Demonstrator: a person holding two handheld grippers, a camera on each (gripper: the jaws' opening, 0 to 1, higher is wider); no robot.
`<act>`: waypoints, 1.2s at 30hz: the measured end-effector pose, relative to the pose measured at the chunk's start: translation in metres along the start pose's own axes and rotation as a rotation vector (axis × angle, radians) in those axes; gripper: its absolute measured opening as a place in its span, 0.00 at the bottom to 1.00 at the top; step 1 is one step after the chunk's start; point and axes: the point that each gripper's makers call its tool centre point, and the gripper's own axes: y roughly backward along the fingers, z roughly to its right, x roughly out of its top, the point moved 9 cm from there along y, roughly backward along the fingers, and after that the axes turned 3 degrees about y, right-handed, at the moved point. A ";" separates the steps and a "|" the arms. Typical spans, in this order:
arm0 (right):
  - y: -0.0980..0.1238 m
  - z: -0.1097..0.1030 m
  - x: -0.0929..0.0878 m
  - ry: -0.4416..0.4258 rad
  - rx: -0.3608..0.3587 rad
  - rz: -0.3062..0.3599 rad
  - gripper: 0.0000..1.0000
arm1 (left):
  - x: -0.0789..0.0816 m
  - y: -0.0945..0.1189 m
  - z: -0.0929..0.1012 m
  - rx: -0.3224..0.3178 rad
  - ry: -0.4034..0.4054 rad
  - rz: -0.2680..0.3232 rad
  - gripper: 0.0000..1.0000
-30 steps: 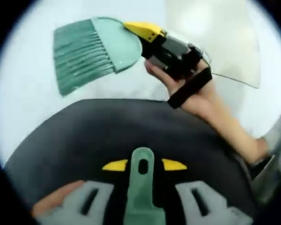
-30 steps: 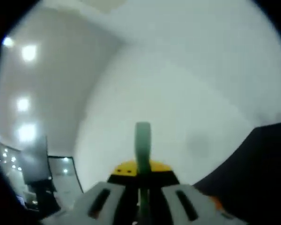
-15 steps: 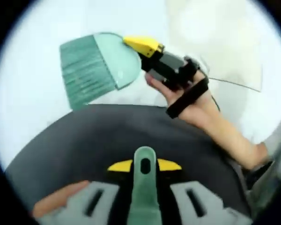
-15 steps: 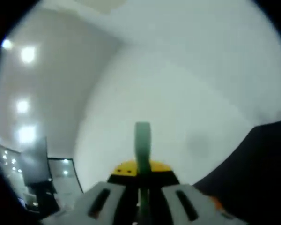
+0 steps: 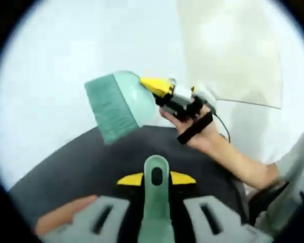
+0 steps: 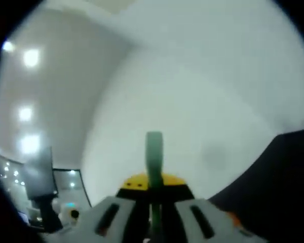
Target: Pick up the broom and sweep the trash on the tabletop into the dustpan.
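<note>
In the left gripper view my left gripper is shut on a green handle with a hanging hole, the dustpan's handle, yellow jaw tips on either side of it. Beyond it lies a dark surface. Above that surface my right gripper holds the green broom, bristles pointing down and left, close over the dark edge. In the right gripper view the broom rises edge-on from between the shut yellow jaws of my right gripper.
A person's hand and forearm carry the right gripper. A beige panel stands at the upper right against white ground. A fingertip shows by my left jaw. Ceiling lights and a dark surface appear in the right gripper view.
In the left gripper view the right gripper and broom have dropped lower and shifted right, and the bristles have turned more downward. The right gripper view is almost unchanged.
</note>
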 end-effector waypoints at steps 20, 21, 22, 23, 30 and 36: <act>-0.007 -0.011 -0.015 0.042 0.024 -0.070 0.05 | 0.009 0.129 -0.044 0.356 0.100 0.079 0.17; -0.007 -0.011 -0.016 0.044 0.026 -0.074 0.05 | 0.006 0.136 -0.051 0.400 0.122 0.067 0.17; -0.007 -0.012 -0.016 0.047 0.027 -0.077 0.05 | 0.004 0.142 -0.055 0.425 0.130 0.061 0.18; -0.007 -0.012 -0.017 0.049 0.028 -0.081 0.05 | 0.003 0.147 -0.059 0.455 0.149 0.071 0.18; -0.010 -0.012 -0.020 0.067 0.032 -0.108 0.05 | -0.018 0.181 -0.090 0.609 0.250 0.038 0.18; -0.012 -0.017 -0.022 0.084 0.049 -0.121 0.05 | -0.044 0.201 -0.113 0.747 0.379 -0.021 0.18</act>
